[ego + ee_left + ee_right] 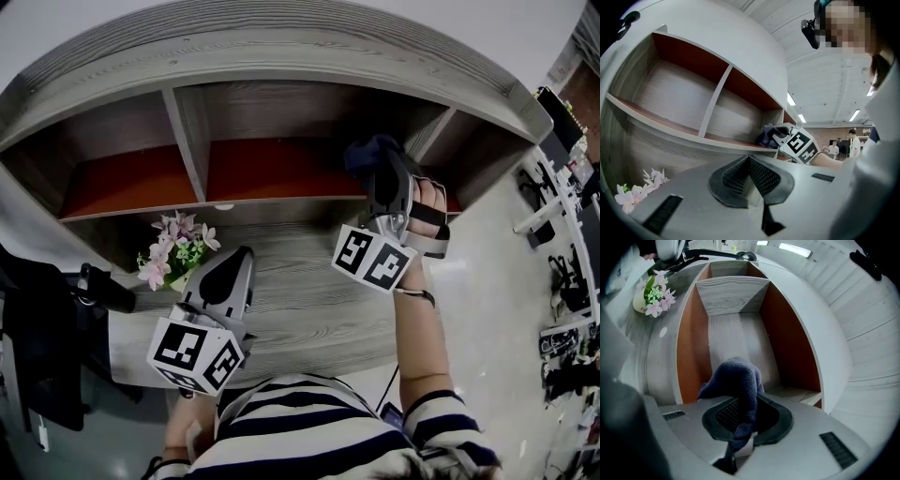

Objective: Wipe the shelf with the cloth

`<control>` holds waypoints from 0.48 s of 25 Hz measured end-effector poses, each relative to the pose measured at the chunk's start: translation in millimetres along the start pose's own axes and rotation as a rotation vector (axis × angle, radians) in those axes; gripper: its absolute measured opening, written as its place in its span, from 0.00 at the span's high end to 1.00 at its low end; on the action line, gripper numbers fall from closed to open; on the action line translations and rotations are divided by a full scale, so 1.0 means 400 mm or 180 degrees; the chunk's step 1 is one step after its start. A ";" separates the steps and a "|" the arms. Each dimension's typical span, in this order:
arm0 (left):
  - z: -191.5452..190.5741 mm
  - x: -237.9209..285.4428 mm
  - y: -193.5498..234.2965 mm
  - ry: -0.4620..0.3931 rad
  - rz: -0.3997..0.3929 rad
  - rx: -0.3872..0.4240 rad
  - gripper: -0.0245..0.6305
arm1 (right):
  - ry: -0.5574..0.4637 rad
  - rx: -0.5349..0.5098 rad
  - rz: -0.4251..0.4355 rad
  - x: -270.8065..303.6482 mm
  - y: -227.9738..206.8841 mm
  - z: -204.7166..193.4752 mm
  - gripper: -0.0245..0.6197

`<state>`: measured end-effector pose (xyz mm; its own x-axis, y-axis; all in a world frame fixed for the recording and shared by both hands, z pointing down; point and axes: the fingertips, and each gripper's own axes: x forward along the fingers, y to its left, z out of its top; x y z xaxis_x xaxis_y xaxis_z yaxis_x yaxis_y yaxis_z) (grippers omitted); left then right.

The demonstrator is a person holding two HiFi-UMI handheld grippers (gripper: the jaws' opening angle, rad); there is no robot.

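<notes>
Cloth [735,380] clamped tight in R gripper [740,420], at shelf [272,173], 1 o'clock. L gripper [749,164] jaws together, empty. Risk: thin pinch, slips out if dragged hard.

A grey wood-grain shelf unit [281,56] with red-brown inner panels stands on a pale, glossy floor [487,309]. The white panelled ceiling [825,79] carries strip lights [791,99]. White racks [539,216] stand at the right.

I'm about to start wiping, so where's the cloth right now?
The dark blue cloth is clamped in the right claw, right of centre in the head view, at the right end of the middle compartment of the shelf.
</notes>
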<state>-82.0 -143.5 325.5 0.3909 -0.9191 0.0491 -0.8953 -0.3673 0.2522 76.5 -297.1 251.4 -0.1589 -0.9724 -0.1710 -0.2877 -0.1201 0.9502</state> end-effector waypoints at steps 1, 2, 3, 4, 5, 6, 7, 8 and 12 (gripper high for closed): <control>0.000 -0.001 0.000 -0.0002 0.0001 0.0000 0.94 | 0.0019 0.0042 0.0034 -0.002 0.008 -0.003 0.87; 0.000 -0.002 0.000 -0.0002 0.0002 0.0002 0.94 | 0.0036 0.0080 0.0071 -0.004 0.016 -0.007 0.87; 0.001 -0.003 -0.001 -0.0002 0.0001 0.0006 0.94 | 0.0051 0.0114 0.0109 -0.006 0.025 -0.009 0.87; 0.001 -0.004 -0.001 -0.0001 0.0002 0.0012 0.94 | 0.0063 0.0149 0.0145 -0.008 0.034 -0.011 0.87; 0.001 -0.005 -0.001 -0.0001 0.0006 0.0015 0.94 | 0.0071 0.0191 0.0179 -0.009 0.041 -0.013 0.87; 0.002 -0.006 0.000 -0.0002 0.0017 0.0016 0.94 | 0.0076 0.0245 0.0213 -0.011 0.047 -0.014 0.87; 0.004 -0.007 0.001 -0.0006 0.0031 0.0015 0.94 | 0.0076 0.0313 0.0242 -0.012 0.051 -0.015 0.87; 0.005 -0.008 0.002 -0.0011 0.0045 0.0014 0.94 | 0.0070 0.0402 0.0269 -0.014 0.053 -0.015 0.87; 0.008 -0.012 0.009 -0.0029 0.0081 0.0012 0.94 | 0.0005 0.0959 0.0390 -0.027 0.046 -0.012 0.87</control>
<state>-87.6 -140.6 323.2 0.3660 -0.9294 0.0466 -0.9057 -0.3443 0.2472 77.4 -289.9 272.0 -0.2083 -0.9763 -0.0595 -0.5332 0.0624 0.8437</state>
